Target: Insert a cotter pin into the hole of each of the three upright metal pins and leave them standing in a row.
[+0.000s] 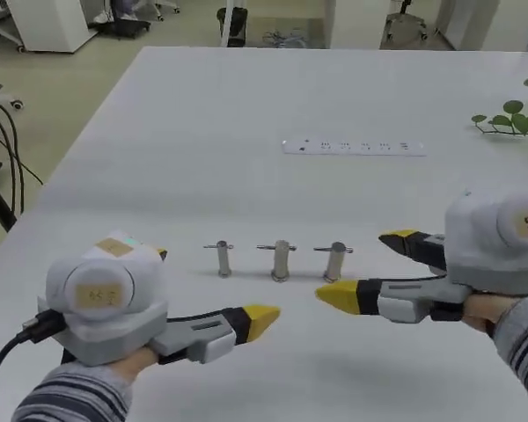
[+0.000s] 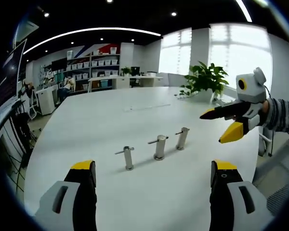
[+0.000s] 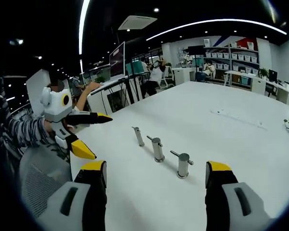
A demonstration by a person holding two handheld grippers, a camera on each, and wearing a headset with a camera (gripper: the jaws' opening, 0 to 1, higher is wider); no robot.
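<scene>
Three upright metal pins stand in a row on the white table: left pin (image 1: 223, 259), middle pin (image 1: 280, 261), right pin (image 1: 334, 261). Each has a thin cotter pin sticking sideways through its top. My left gripper (image 1: 213, 288) is open in front of the row's left end, holding nothing. My right gripper (image 1: 368, 266) is open just right of the right pin, also with nothing between its jaws. The left gripper view has the row (image 2: 159, 147) ahead of its yellow-tipped jaws, with the right gripper (image 2: 215, 127) beyond. In the right gripper view the row (image 3: 157, 149) lies ahead and the left gripper (image 3: 100, 137) is beyond it.
A white power strip (image 1: 352, 147) lies farther back on the table (image 1: 246, 114). A small green plant (image 1: 515, 119) sits at the far right edge. A black cable (image 1: 0, 374) trails from the left gripper. Desks, shelves and chairs stand around the room.
</scene>
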